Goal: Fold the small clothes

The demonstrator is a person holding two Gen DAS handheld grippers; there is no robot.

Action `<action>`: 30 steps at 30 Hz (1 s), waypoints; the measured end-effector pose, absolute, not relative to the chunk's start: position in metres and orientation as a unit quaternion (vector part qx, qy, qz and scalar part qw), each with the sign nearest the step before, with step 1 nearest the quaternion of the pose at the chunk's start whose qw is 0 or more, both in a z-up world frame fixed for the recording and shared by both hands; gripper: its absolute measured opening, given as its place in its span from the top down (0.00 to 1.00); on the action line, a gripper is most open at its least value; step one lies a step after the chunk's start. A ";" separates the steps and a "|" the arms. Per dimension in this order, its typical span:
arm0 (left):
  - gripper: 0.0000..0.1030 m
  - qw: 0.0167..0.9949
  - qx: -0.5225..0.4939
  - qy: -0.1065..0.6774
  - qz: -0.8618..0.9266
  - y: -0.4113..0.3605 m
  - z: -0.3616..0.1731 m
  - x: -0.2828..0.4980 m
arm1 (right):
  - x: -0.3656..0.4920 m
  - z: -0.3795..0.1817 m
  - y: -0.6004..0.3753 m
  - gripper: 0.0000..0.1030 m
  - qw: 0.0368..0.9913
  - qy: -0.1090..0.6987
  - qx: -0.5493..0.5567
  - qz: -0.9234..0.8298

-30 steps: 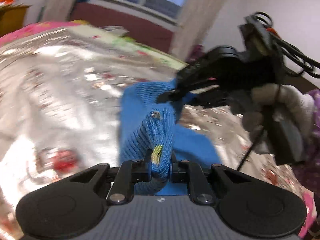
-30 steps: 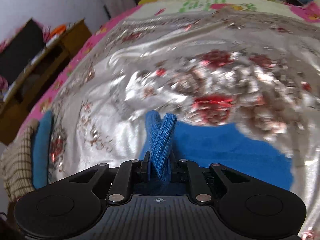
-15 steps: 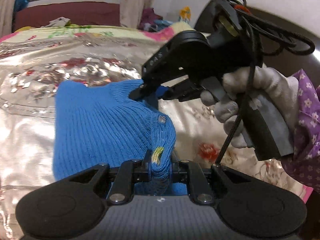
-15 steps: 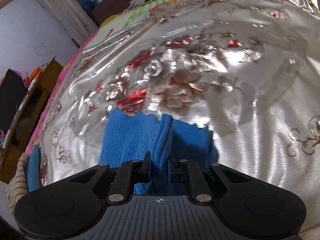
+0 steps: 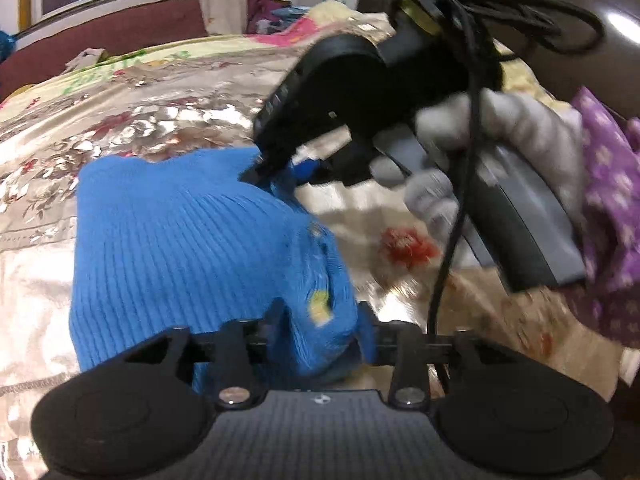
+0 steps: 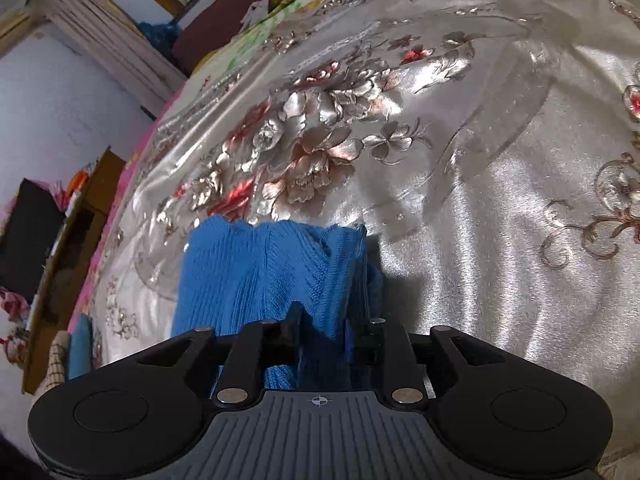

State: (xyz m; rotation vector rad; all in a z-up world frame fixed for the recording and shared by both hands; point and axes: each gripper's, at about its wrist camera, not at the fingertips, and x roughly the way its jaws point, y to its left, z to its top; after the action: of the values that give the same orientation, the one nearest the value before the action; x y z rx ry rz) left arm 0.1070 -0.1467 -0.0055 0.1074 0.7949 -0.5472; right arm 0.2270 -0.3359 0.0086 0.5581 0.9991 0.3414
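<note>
A small blue knit sweater lies folded on the shiny floral bedspread. My left gripper has its fingers spread a little, with the sweater's near edge bunched between them. My right gripper also stands slightly apart around a fold of the same sweater. In the left wrist view the right gripper, held by a white-gloved hand, touches the sweater's far edge.
The silver flowered bedspread stretches ahead and right. A wooden cabinet stands past the bed's left side. Folded checked and blue cloth lies at the left edge. A window and curtains are at the back.
Both grippers brought the sweater's edge over and down onto the bed. Their jaws, shut tight before, now stand wider around the cloth.
</note>
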 end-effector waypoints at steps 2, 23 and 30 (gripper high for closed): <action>0.50 0.880 0.043 0.385 -0.275 -0.146 -0.002 0.097 | 0.223 0.012 -0.340 0.68 0.834 0.463 0.260 0.151; 0.45 0.906 -0.042 0.382 -0.177 -0.052 0.013 0.084 | 0.113 0.019 -0.318 0.85 0.853 0.445 0.213 0.167; 0.44 0.882 -0.043 0.444 -0.152 -0.043 -0.015 0.099 | 0.109 -0.002 -0.329 0.86 0.840 0.468 0.231 0.145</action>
State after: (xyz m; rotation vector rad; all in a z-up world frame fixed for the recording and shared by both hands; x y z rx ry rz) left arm 0.0990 -0.0427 -0.0154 -0.0902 0.9250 -0.3161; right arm 0.1087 -0.3290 -0.0021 0.4889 0.9894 0.3058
